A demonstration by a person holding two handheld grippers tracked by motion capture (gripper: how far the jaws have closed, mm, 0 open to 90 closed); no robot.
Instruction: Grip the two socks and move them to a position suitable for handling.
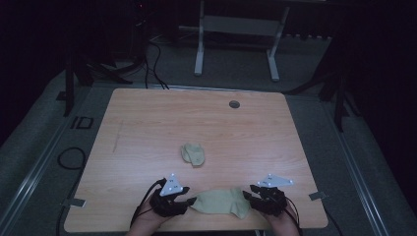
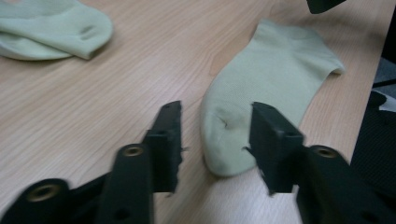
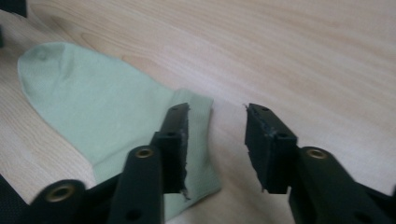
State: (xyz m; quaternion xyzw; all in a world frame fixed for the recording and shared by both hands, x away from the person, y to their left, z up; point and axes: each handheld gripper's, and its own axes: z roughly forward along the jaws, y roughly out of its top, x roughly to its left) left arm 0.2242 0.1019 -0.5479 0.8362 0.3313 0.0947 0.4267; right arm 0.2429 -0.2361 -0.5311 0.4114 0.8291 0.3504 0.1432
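Both grippers are sitting open on the flat sock (image 1: 220,202) at the near table edge: left gripper (image 2: 215,140) straddling the toe, right gripper (image 3: 216,140) seemingly half off the cuff. Closing now is risking a one-layer pinch or miss.

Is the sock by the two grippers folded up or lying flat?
Lying flat. The sock is spread out on the table, toe to cuff, unlike the bunched sock farther back.
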